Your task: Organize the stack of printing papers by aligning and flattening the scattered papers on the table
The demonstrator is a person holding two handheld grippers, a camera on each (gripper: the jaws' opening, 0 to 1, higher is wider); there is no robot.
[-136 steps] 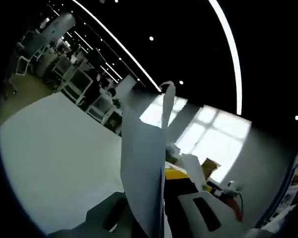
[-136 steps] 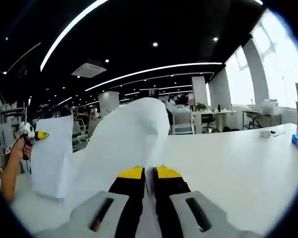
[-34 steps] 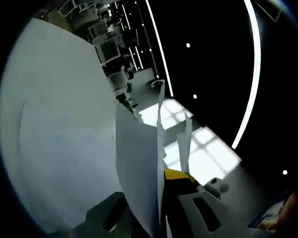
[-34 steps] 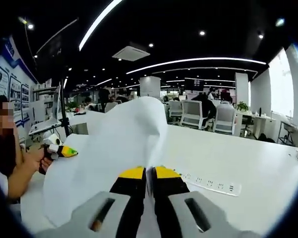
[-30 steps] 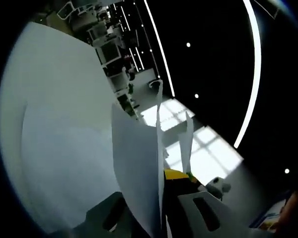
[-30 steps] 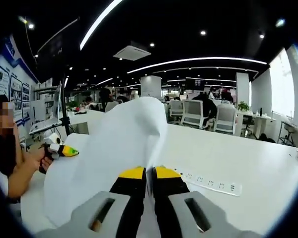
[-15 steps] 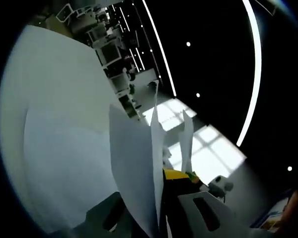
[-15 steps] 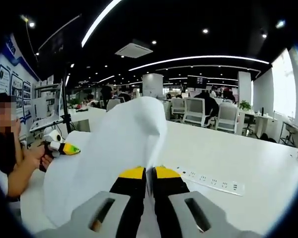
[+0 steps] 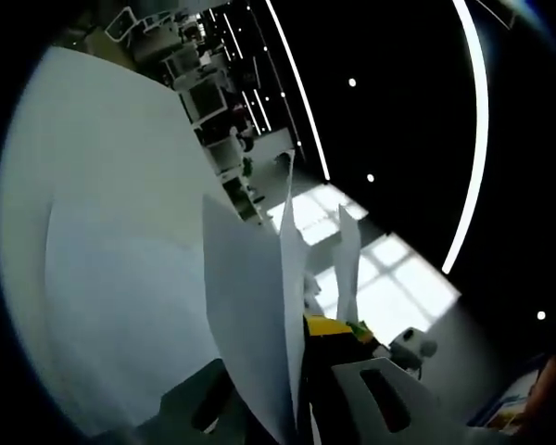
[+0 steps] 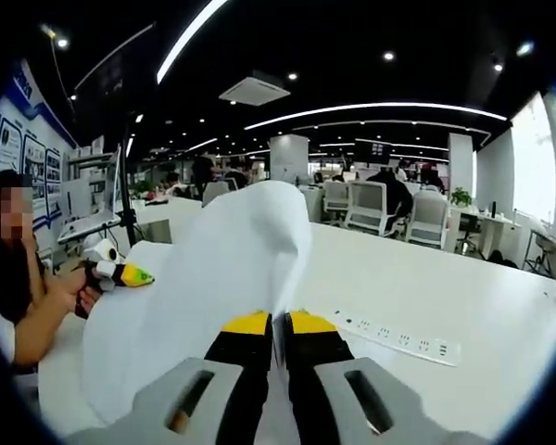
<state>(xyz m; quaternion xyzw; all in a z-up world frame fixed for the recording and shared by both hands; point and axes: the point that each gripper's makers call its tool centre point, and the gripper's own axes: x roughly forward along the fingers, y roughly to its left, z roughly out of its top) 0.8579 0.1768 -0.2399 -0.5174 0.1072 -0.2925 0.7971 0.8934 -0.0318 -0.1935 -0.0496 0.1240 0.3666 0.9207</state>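
Observation:
A bundle of white printing papers is held up above the white table, bowed into an arch. My right gripper, with yellow-tipped jaws, is shut on its near edge. At the far left edge of the sheets my left gripper is held by a hand. In the left gripper view the papers stand edge-on and fan apart slightly at the top. My left gripper is shut on them, with one yellow tip showing. The right gripper shows small beyond the sheets.
A strip of power sockets is set into the table to the right of the paper. Office chairs and desks stand behind the table. A person sits at the left edge. The tabletop spreads to the left in the left gripper view.
Almost nothing has moved over the last second. Both grippers keep their hold on the papers, and the left gripper has crept up slightly in the right gripper view.

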